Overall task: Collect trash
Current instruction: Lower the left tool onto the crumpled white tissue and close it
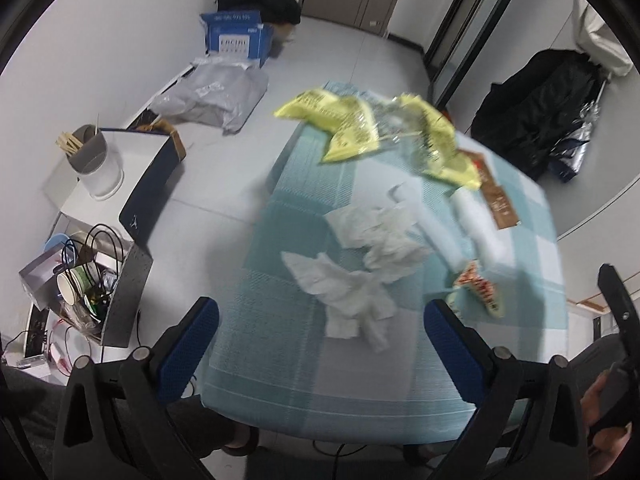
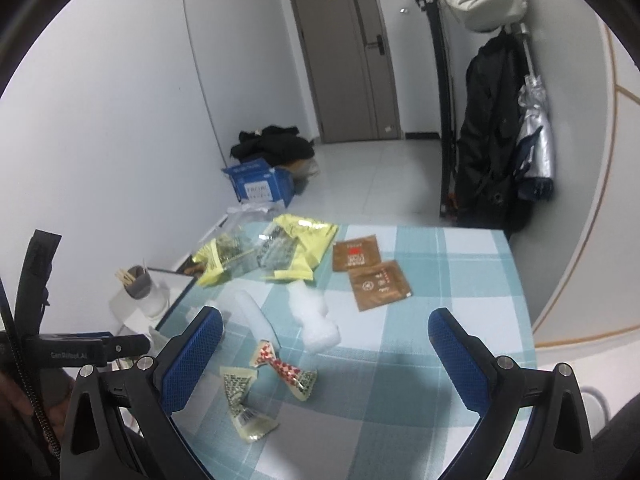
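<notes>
The left gripper (image 1: 322, 328) hung wide open and empty above the near part of a table (image 1: 280, 380) covered in a blue-and-white checked cloth, its blue-padded fingers (image 1: 188, 344) spread to either side of a heap of crumpled white tissues (image 1: 360, 264) lying on the cloth below. The right gripper (image 2: 326, 344) was likewise spread wide and held nothing, poised over a torn red-and-white checked wrapper (image 2: 286, 370) and a pale yellow wrapper scrap (image 2: 242, 404) just beside it. Farther back on the cloth lay a white foam piece (image 2: 314, 320) and, to its right, two brown sachets (image 2: 370, 274) side by side. Crumpled yellow snack bags (image 2: 276, 254) sprawled at the table's far left corner. On the floor to the left stood an open box of clutter (image 1: 84, 280) with a paper cup (image 1: 74, 282) in it, and a blue carton (image 2: 260, 184) sat against the wall. A dark coat (image 2: 488, 140) hung at right, near the closed door (image 2: 344, 52).
</notes>
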Demonstrator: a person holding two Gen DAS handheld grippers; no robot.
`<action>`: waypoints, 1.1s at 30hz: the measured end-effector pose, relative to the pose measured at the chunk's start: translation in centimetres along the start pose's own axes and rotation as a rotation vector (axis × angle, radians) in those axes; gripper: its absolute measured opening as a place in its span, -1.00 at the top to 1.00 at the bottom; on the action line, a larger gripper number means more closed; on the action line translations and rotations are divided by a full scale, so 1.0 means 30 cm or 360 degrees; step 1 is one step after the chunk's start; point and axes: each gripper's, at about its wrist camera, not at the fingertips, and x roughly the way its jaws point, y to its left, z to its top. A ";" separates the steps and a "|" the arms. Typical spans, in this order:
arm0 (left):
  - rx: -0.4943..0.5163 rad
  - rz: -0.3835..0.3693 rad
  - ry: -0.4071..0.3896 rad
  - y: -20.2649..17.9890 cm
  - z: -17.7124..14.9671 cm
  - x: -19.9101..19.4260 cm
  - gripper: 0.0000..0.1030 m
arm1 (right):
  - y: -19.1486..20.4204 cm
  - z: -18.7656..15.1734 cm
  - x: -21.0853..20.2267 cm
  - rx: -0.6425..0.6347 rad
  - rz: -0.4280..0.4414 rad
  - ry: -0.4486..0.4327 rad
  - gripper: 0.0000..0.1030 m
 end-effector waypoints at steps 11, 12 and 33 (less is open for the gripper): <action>0.0303 0.0062 0.0059 -0.073 0.011 0.075 -0.93 | -0.004 0.007 0.081 0.0015 0.0065 0.0089 -1.00; 0.0336 0.0082 0.0062 -0.074 0.011 0.083 -0.93 | -0.009 0.008 0.083 0.0027 0.0072 0.0091 -1.00; 0.0561 0.0073 0.0123 -0.140 -0.014 0.112 0.76 | -0.040 0.014 0.066 0.0068 0.0115 0.0085 -1.00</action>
